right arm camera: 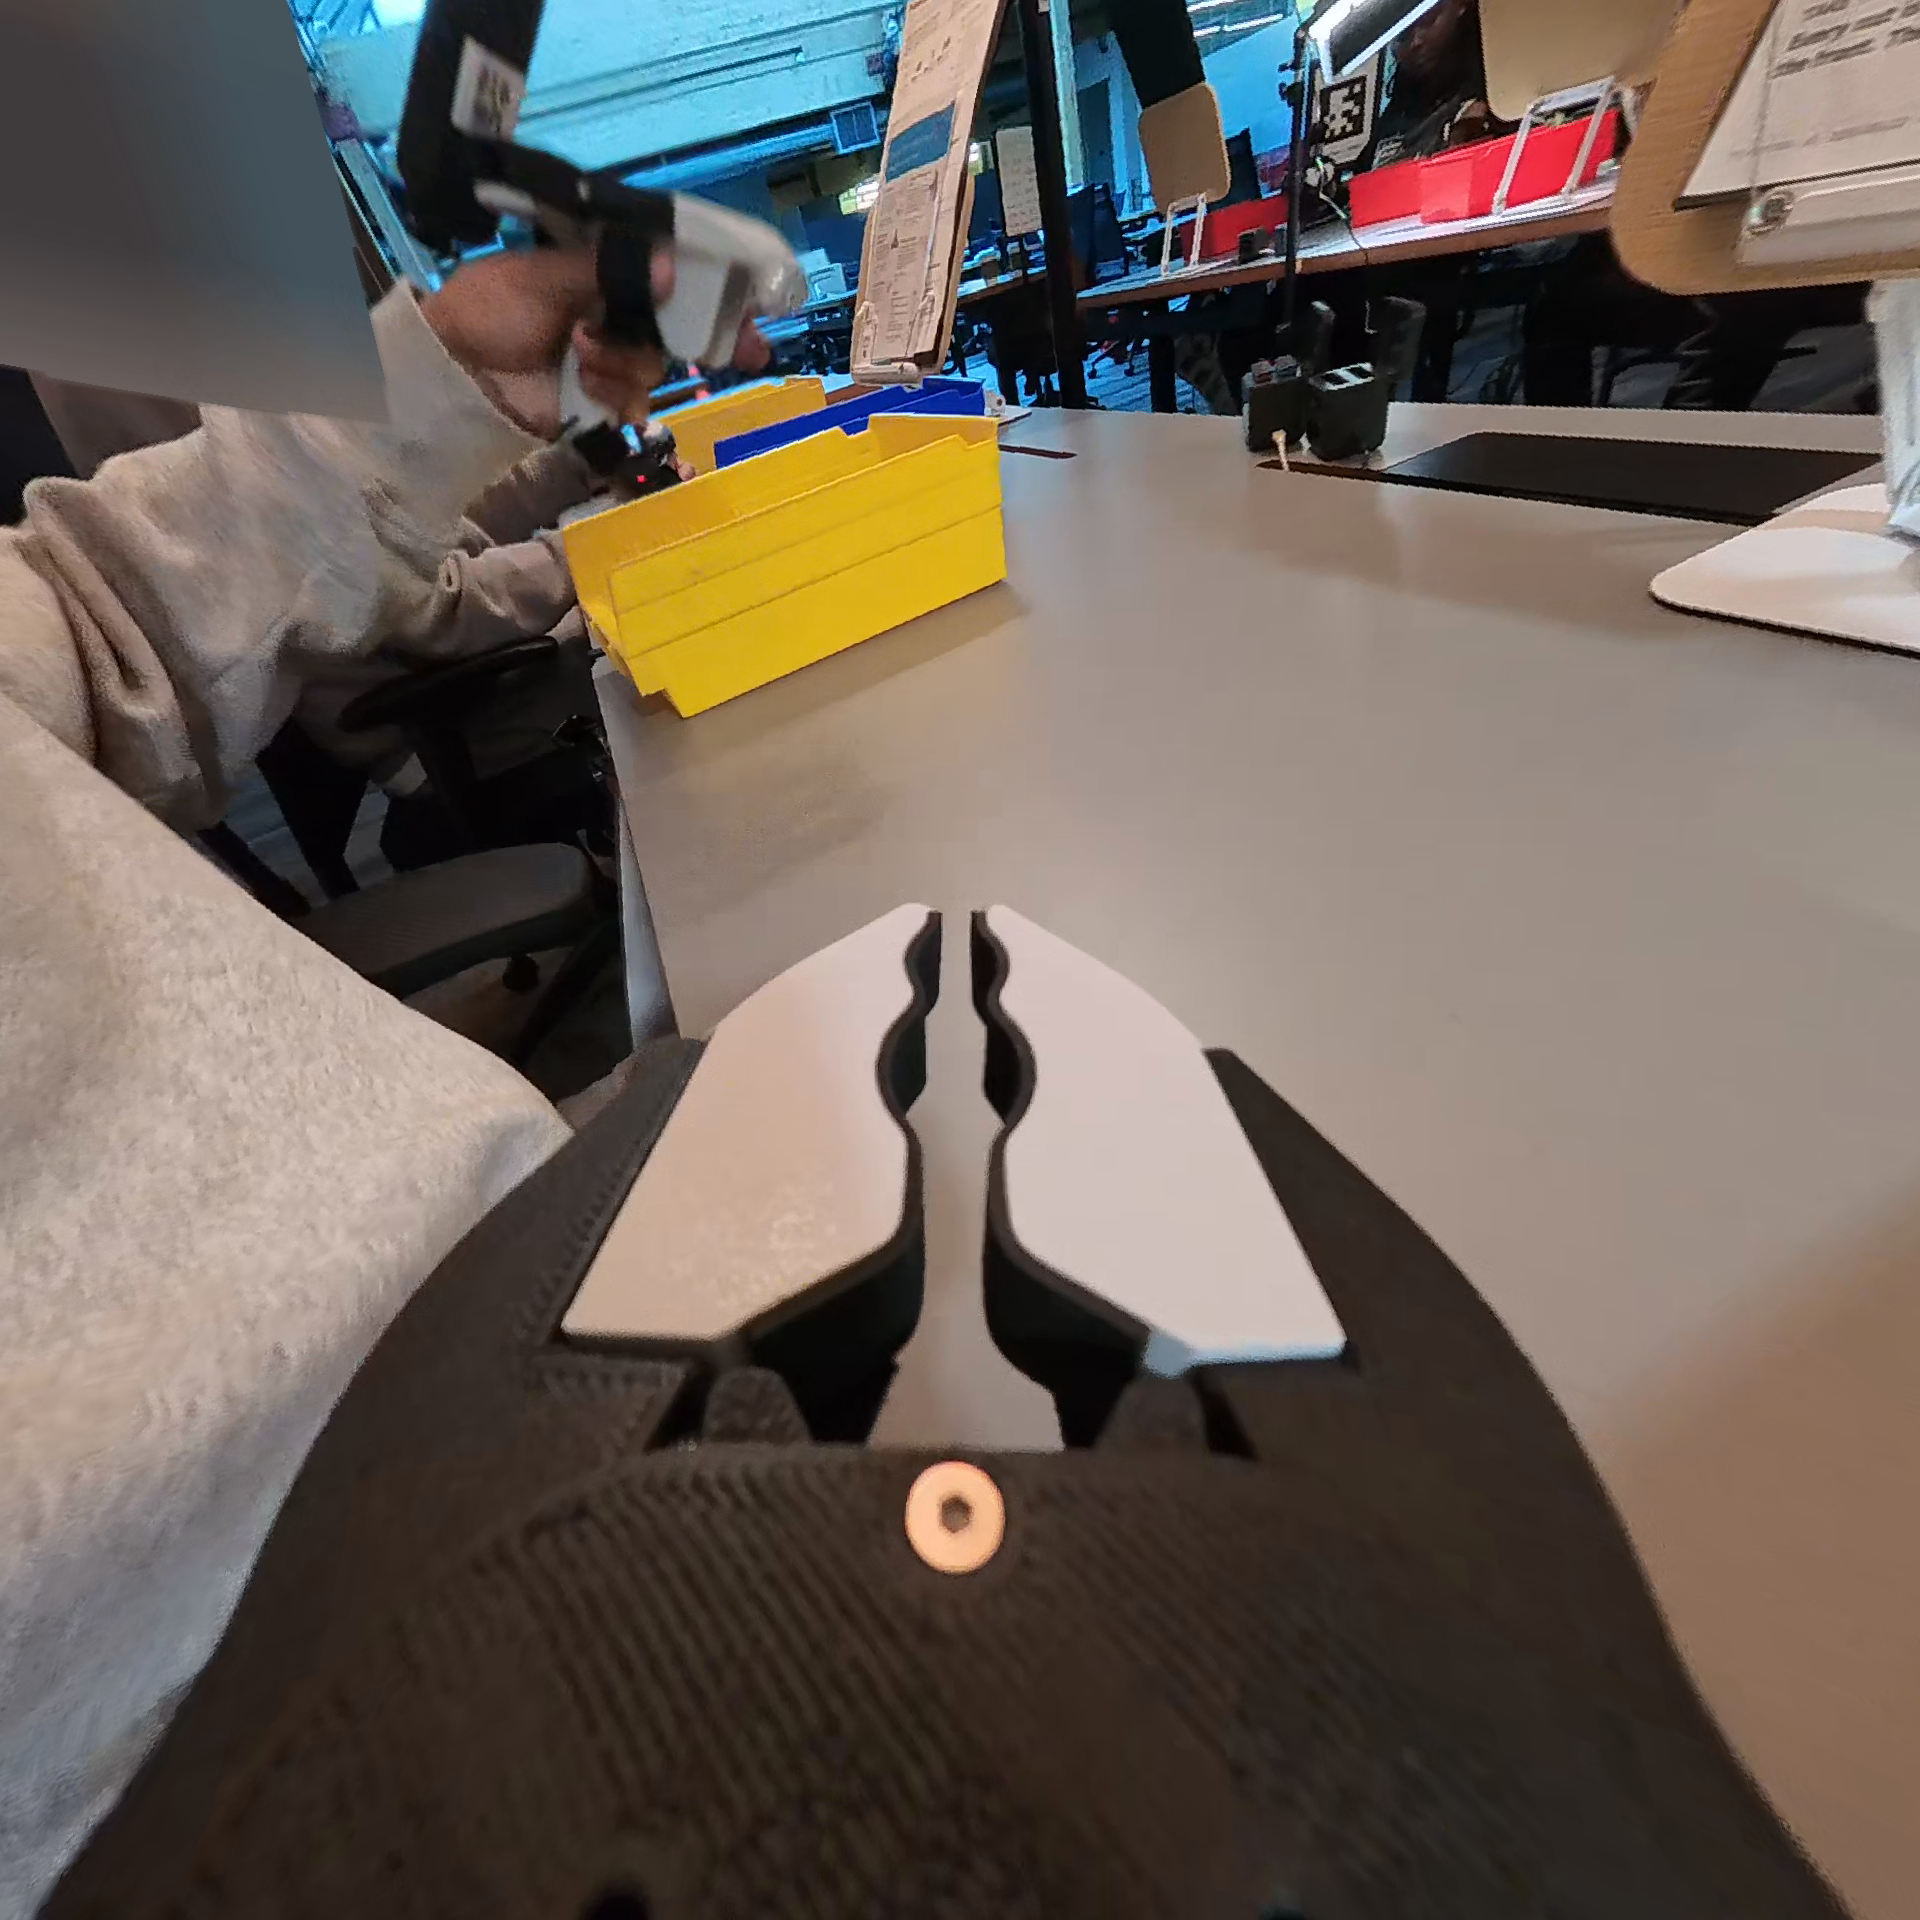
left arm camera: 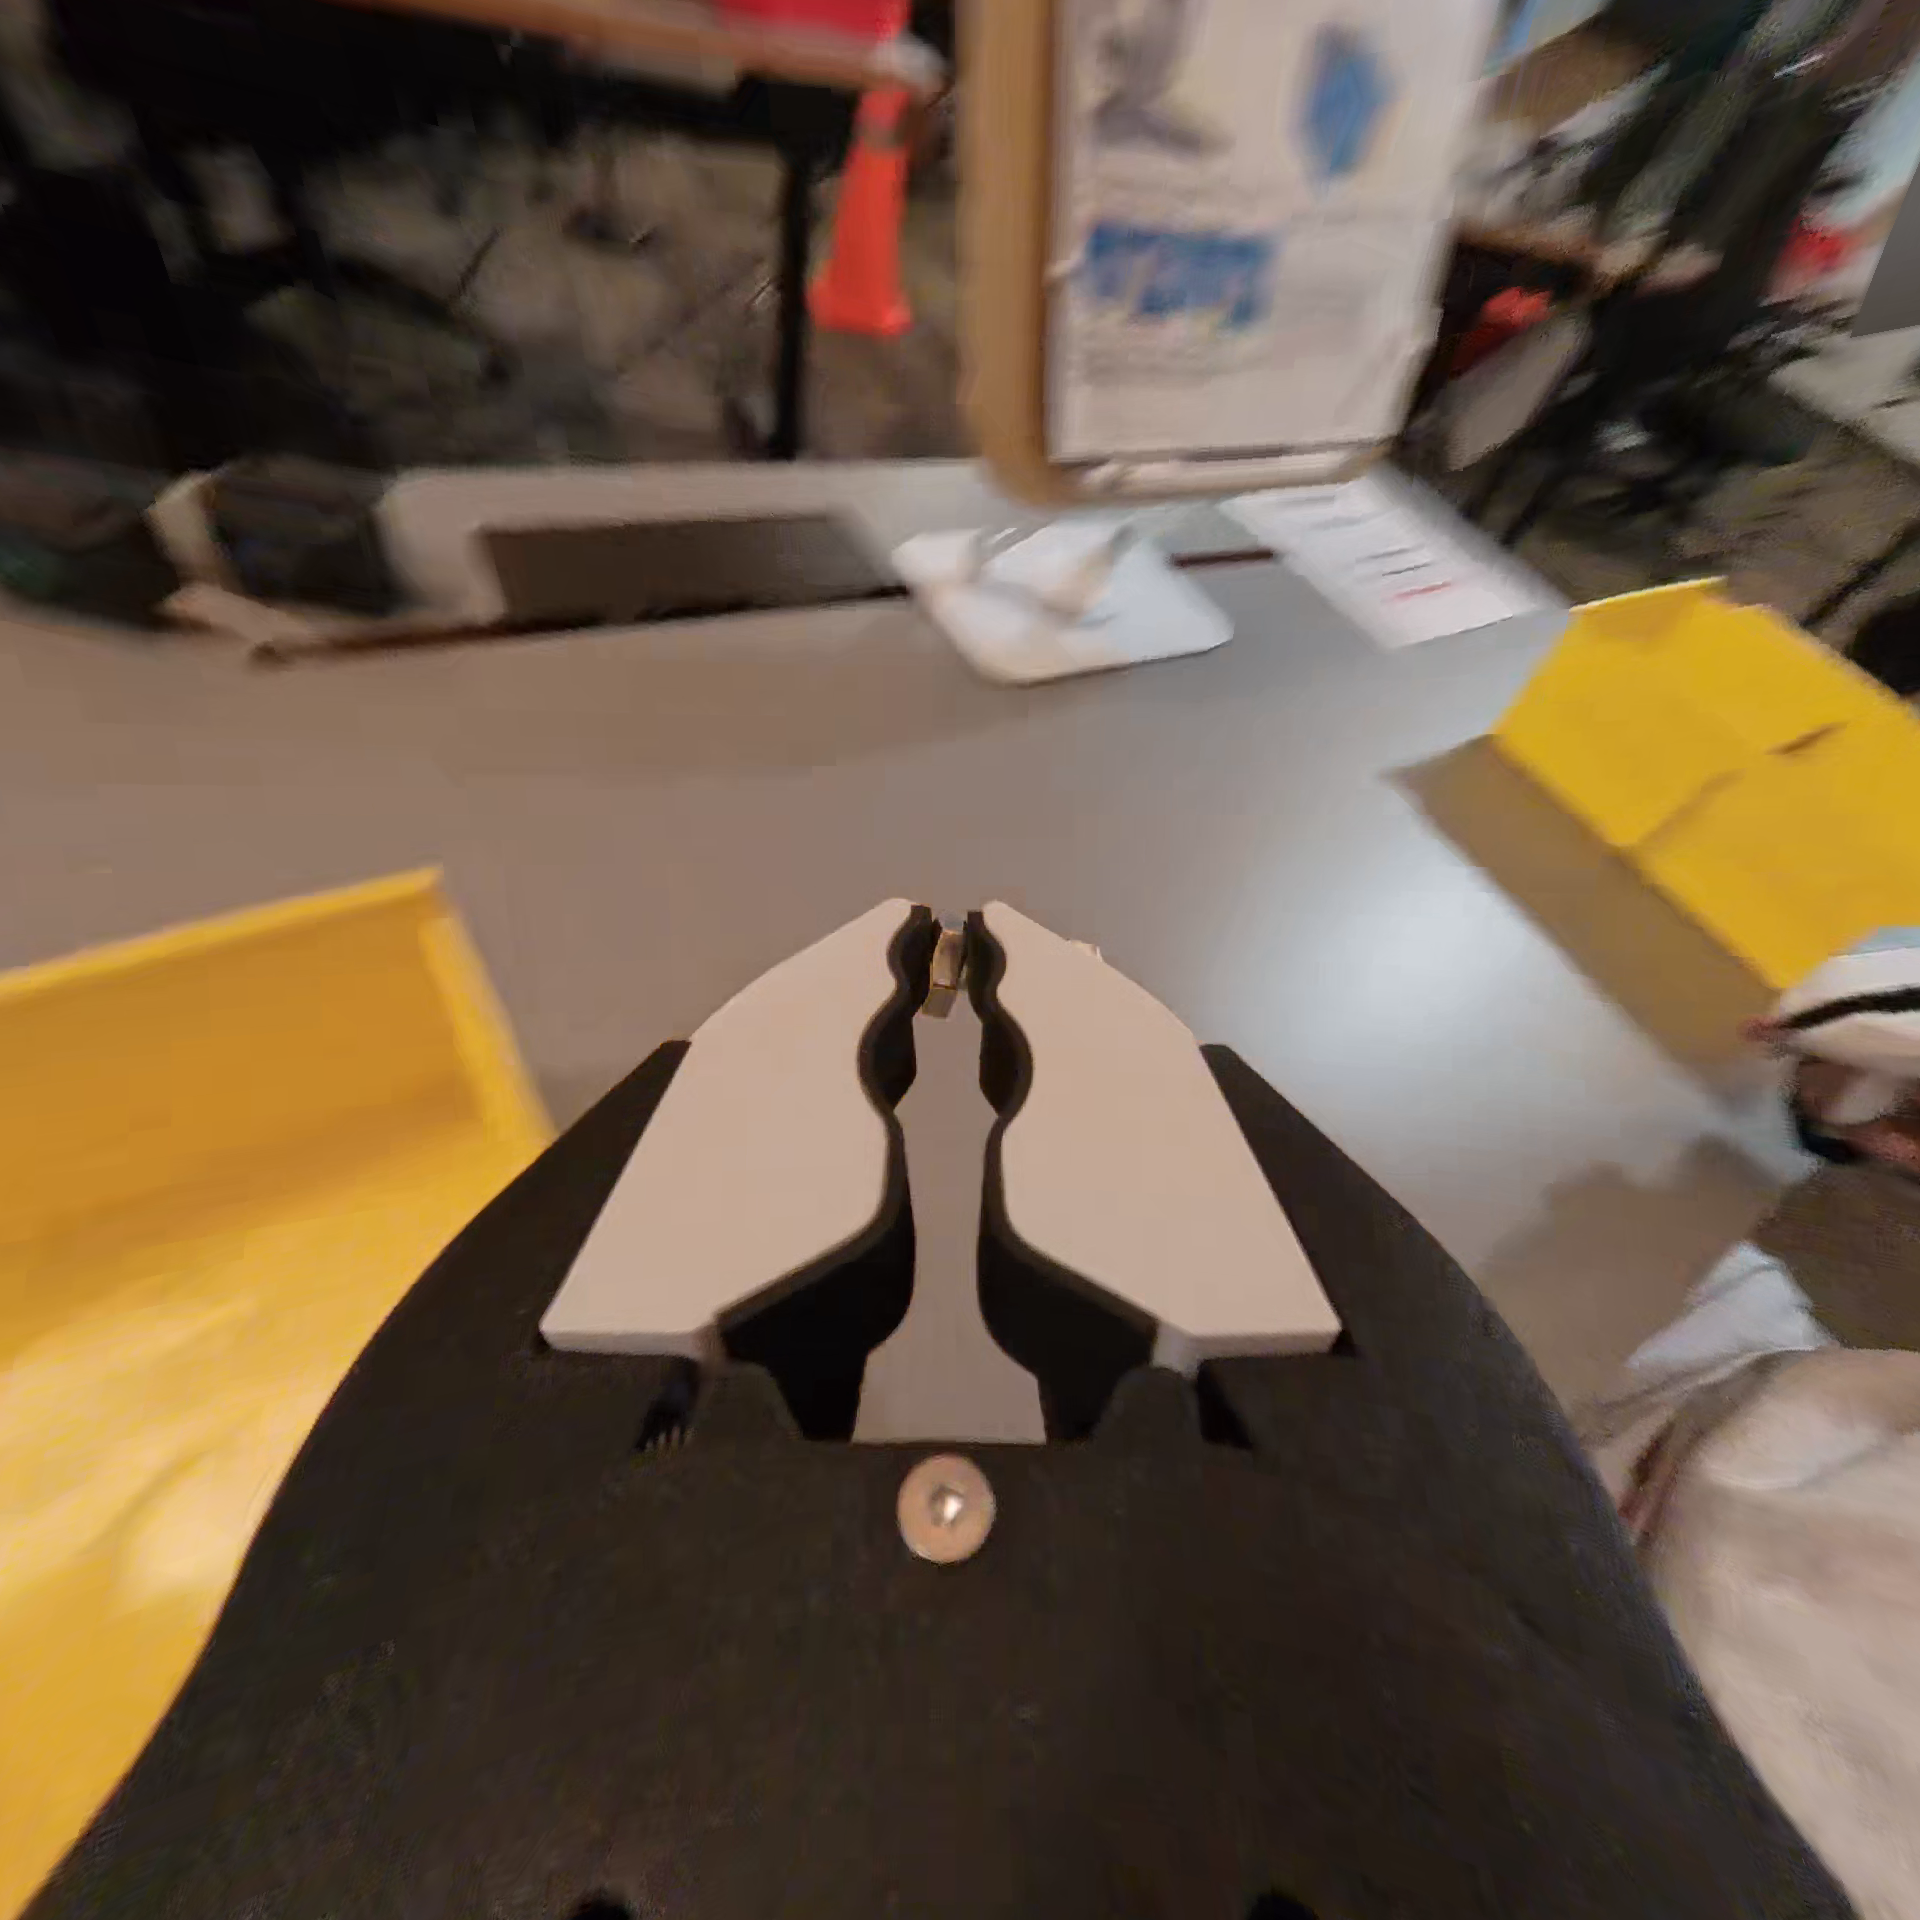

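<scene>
My left gripper (left arm camera: 948, 920) is shut on a small metal hex nut (left arm camera: 945, 971), pinched upright between the fingertips above the grey table (left arm camera: 935, 748). It hangs between a yellow bin at the left (left arm camera: 208, 1143) and a yellow bin at the right (left arm camera: 1714, 779). My right gripper (right arm camera: 956, 920) is shut with only a thin slit between the tips and nothing in it. It sits low over the grey table (right arm camera: 1299, 779) near its left edge.
A board on a white stand (left arm camera: 1070, 613) is ahead in the left wrist view. In the right wrist view a yellow bin (right arm camera: 810, 561) and a blue bin (right arm camera: 852, 421) stand far left. A person in a grey sweatshirt (right arm camera: 208, 582) holds another gripper (right arm camera: 623, 260) above them. A white stand base (right arm camera: 1797, 582) is at right. My right fingertips sit around 40 centimeters from my left ones.
</scene>
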{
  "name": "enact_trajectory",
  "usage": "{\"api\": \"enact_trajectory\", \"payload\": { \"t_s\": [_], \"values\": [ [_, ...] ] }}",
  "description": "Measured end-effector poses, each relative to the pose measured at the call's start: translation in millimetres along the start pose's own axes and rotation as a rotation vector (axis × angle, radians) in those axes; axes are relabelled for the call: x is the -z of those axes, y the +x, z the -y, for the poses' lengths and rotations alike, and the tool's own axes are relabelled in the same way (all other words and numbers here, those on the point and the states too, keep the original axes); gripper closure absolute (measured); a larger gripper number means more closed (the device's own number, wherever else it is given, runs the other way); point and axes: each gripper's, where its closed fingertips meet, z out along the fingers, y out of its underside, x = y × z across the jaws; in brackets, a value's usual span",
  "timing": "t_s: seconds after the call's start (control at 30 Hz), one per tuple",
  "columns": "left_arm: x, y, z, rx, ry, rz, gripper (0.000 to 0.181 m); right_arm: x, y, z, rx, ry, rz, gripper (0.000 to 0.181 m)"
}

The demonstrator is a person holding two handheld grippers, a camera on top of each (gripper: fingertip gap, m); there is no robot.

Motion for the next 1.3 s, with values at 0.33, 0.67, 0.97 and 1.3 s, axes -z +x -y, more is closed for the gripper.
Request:
{"api": "enact_trajectory", "payload": {
  "t_s": [0.33, 0.67, 0.97, 1.3],
  "values": [
    [-126.9, 259.5, -13.6, 0.409, 0.058, -0.818, 0.176, 13.8, -11.3, 32.5, 0.385, 0.139, -0.183, 0.162],
    [-162.1, 370.8, -92.3, 0.824, -0.163, -1.088, 0.176, 33.8, -7.2, 49.4, 0.493, 0.255, -0.271, 0.151],
    [-159.4, 379.3, -109.6, 0.956, -0.245, -1.149, 0.176, 23.7, -1.4, 37.4, 0.531, 0.174, -0.303, 0.162],
    [-157.9, 377.9, -114.2, 0.904, -0.258, -1.204, 0.161, 22.0, -2.0, 36.3, 0.476, 0.17, -0.267, 0.163]
  ]
}}
